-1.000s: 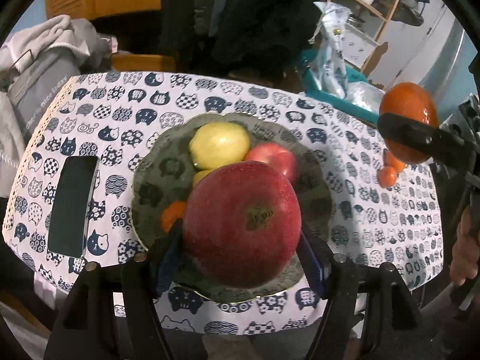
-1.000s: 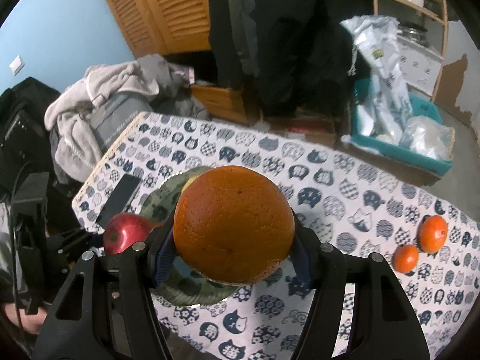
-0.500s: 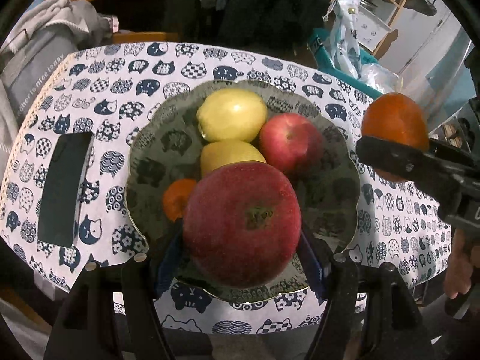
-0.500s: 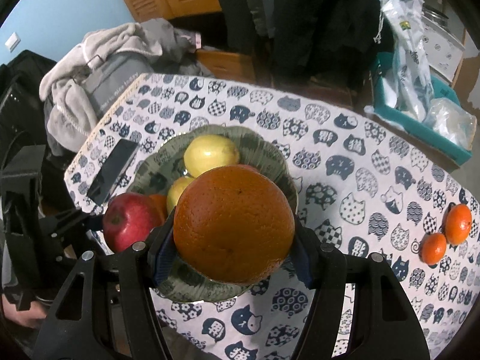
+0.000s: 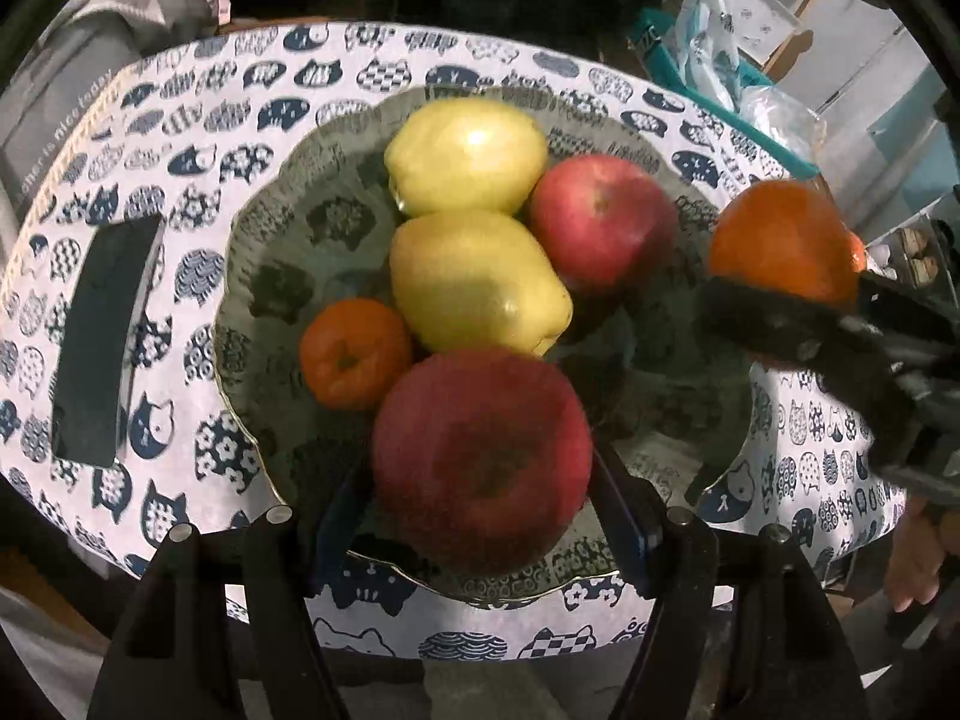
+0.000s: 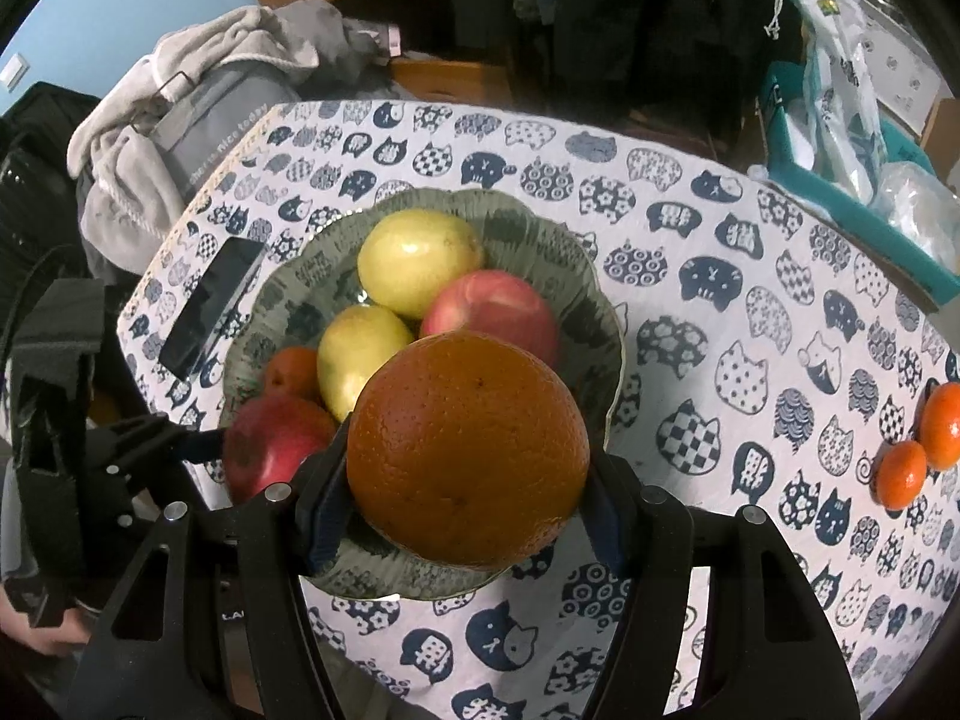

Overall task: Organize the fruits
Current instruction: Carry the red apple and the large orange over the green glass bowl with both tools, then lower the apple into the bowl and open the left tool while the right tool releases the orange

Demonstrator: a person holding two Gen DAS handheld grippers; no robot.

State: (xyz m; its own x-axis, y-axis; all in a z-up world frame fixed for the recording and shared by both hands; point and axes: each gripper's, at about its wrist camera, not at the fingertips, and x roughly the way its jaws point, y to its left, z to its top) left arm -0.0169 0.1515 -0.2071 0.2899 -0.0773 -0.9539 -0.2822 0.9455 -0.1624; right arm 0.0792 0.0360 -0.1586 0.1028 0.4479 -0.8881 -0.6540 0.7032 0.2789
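Left wrist view: the left gripper (image 5: 483, 480) is clenched on a large red apple (image 5: 480, 456), pads pressing its two sides at the widest part. It looks firm, smooth-skinned and fairly heavy, so a hold across the middle suits it; too hard a squeeze would likely bruise it. Just beyond the gripper lies the plate (image 5: 264, 252), carrying two yellow fruits (image 5: 468, 156), a smaller red apple (image 5: 600, 222) and a small mandarin (image 5: 354, 354). Bare plate shows to the gripper's right; its scalloped rim lies close beneath the fingers.

Right wrist view: the right gripper (image 6: 465, 480) grasps a big orange (image 6: 468, 450) by its sides. Its pebbled rind should give decent purchase, though it will probably roll once released. Ahead sits the plate (image 6: 600, 312), crowded toward the far left, with open room nearest the gripper. To the right, well apart on the worktop (image 6: 690, 228), lie two loose mandarins (image 6: 900, 474). A dark phone (image 6: 210, 306) lies left of the plate.
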